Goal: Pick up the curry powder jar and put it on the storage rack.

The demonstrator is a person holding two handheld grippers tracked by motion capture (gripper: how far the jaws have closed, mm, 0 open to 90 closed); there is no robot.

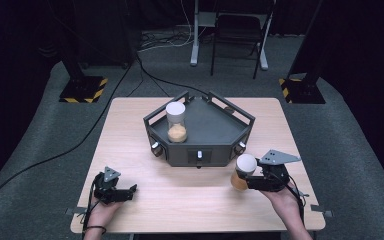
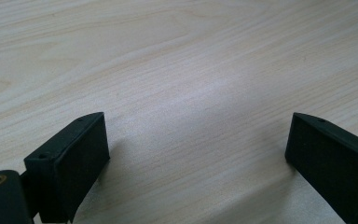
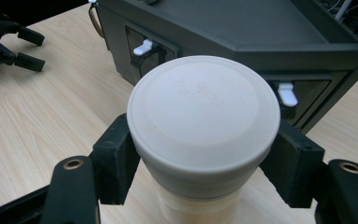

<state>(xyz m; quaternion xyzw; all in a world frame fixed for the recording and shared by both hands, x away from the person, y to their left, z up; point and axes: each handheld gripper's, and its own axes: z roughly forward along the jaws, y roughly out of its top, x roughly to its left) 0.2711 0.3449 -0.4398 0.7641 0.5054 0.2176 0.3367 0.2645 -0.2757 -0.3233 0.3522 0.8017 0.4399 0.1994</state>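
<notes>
My right gripper (image 1: 248, 176) clamps the white-lidded clear jar of orange powder (image 1: 243, 170) near the desk's right edge for the dark grey tray (image 1: 215, 145); left gripper (image 1: 130, 190) idles open.

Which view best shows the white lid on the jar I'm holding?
The right gripper view: the round white plastic lid sits close up, the right claw clamped just beneath it. The high view shows it small, from the side. The left gripper view faces bare tabletop.

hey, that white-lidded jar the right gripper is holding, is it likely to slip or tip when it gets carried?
The jar looks smooth and round, so it could slip or twist in the right gripper. The orange fill sits low, which probably steadies it. It is tall and narrow, so it may tip when set down.
</notes>
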